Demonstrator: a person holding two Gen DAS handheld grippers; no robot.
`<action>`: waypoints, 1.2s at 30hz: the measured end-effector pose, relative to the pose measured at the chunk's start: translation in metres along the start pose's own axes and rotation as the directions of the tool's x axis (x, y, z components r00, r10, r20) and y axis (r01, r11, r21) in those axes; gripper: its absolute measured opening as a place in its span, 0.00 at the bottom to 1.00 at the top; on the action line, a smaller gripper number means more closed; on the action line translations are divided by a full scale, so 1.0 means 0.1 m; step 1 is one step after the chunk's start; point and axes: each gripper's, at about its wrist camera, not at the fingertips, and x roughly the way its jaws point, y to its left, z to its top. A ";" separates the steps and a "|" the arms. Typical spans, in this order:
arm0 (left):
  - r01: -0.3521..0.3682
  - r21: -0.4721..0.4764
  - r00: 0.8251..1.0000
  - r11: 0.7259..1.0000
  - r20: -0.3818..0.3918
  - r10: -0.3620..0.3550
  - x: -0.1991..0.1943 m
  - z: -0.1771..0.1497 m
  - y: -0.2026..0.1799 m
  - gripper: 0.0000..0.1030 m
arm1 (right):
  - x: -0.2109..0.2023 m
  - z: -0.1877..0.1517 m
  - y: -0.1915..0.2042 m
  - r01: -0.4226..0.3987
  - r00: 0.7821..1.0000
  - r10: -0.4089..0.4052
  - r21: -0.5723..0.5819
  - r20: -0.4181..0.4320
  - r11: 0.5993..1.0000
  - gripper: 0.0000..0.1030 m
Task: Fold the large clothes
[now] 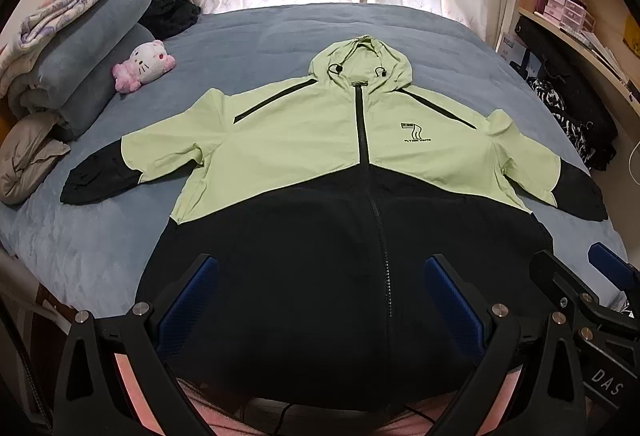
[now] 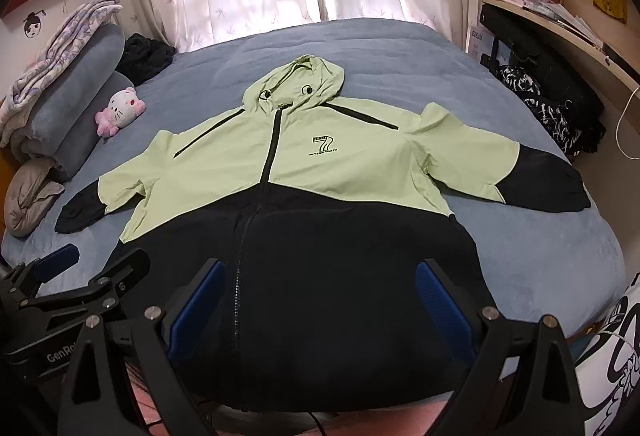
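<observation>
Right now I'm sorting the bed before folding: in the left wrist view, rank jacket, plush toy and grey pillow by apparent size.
1. jacket
2. grey pillow, partly cut off at the frame edge
3. plush toy

Green-and-black jacket (image 1: 320, 140); blue-grey bedcover (image 1: 248, 48).

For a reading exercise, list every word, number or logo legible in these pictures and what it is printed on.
"7": chest logo on the jacket.
"GenRo", cut off: left gripper.
"DAS": right gripper.
Line under the logo, box and shelf labels: too blurred.
</observation>
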 end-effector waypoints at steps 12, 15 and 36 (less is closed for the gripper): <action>0.029 -0.007 1.000 1.000 -0.003 -0.029 -0.01 -0.02 0.05 0.98 | -0.07 -0.03 0.05 0.034 0.999 -0.034 -0.011 0.028 0.999 0.94; 0.062 -0.025 0.998 0.998 -0.012 -0.063 0.00 -0.04 0.08 0.98 | -0.10 -0.04 0.04 0.030 0.999 -0.030 0.000 0.033 1.000 0.94; 0.047 -0.007 0.999 0.999 -0.026 -0.047 0.01 -0.06 0.05 0.97 | -0.08 -0.09 0.05 0.037 0.999 -0.037 0.002 0.019 0.999 0.94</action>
